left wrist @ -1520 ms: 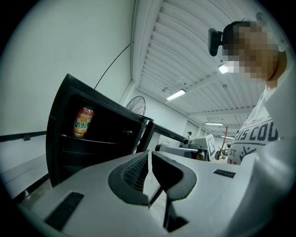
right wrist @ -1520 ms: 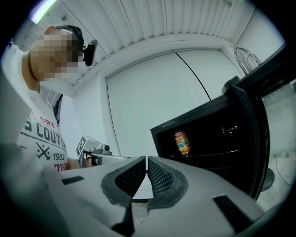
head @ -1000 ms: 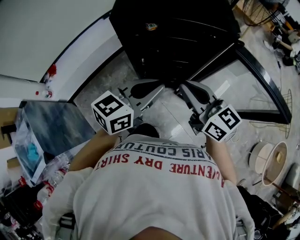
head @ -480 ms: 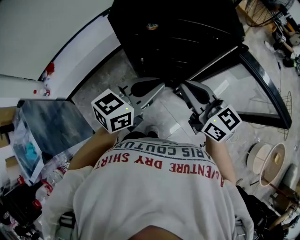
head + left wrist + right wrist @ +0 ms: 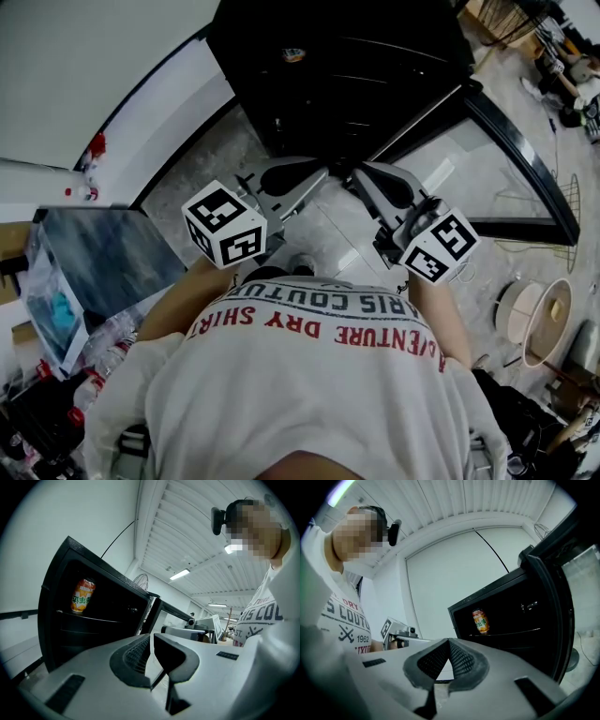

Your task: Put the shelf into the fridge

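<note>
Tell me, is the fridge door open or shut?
Open. In the head view the fridge door stands swung out; the right gripper view looks straight in at a can.

Count of items, placed relative to the fridge (image 5: 347, 75) (one). Inside the fridge: one can (image 5: 83, 595). In front of the fridge: one person (image 5: 319, 394), two grippers (left gripper (image 5: 151, 641), right gripper (image 5: 448, 644)), two marker cubes (left cube (image 5: 225, 225), right cube (image 5: 441, 246)) and one clear shelf (image 5: 342, 230).
</note>
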A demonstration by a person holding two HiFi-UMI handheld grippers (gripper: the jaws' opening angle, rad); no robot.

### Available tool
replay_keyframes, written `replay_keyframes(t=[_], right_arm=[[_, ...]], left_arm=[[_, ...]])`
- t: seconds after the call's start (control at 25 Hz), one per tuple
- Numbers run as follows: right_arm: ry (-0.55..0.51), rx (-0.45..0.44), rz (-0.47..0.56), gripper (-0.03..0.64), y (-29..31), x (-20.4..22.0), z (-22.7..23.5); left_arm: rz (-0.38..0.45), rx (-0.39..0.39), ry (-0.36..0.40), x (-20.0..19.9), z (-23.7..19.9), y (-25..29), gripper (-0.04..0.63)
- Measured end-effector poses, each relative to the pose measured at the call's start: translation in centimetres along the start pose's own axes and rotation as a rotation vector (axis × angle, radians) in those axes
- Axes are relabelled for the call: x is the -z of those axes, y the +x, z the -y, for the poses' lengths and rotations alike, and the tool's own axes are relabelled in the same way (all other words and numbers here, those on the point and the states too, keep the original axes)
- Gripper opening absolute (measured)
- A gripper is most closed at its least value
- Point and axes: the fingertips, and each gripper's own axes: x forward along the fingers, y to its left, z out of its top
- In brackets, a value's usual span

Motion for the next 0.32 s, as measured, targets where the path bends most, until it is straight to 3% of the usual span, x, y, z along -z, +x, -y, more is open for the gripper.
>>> replay_keyframes(t=[0.32], right_arm=[[-0.007,-0.003,0.009,0.022,-0.15,-0.42,-0.93]], left_arm=[[0.005,0.0,-0.002,0.0,0.59,-0.73,0.048]])
